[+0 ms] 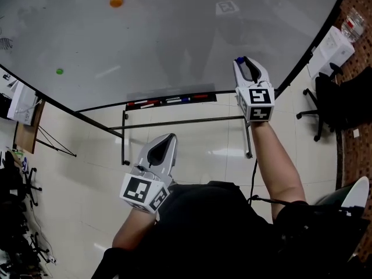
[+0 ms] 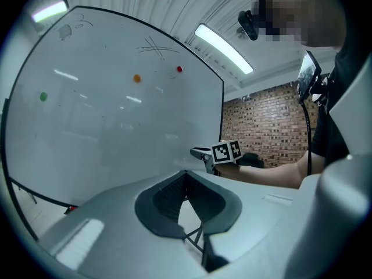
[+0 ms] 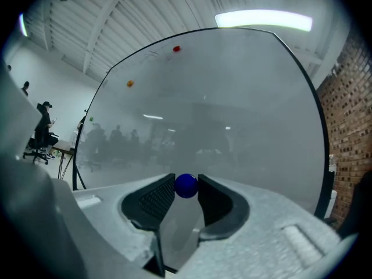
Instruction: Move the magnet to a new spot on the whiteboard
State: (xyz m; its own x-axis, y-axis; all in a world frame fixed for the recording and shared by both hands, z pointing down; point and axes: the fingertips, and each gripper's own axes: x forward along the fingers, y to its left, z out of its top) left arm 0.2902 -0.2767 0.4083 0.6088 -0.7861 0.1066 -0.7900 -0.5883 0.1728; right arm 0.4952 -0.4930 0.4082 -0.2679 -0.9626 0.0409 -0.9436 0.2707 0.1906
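Blue, glossy, ball-shaped magnet (image 3: 186, 186) is pinched between the tips of the right gripper (image 3: 186, 192) jaws, the large grey whiteboard (image 3: 244, 115) ahead. Best pressed squarely onto bare board (release only once seated). The left gripper (image 2: 185, 178) jaws are closed, empty.

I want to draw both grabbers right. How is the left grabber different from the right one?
The right grabber pinches a blue magnet between its jaws; the left grabber holds nothing, and its jaws are closed together. In the head view the right grabber is up by the whiteboard, while the left grabber sits lower, closer to the person. Both are grey and carry a cube with black and white squares.
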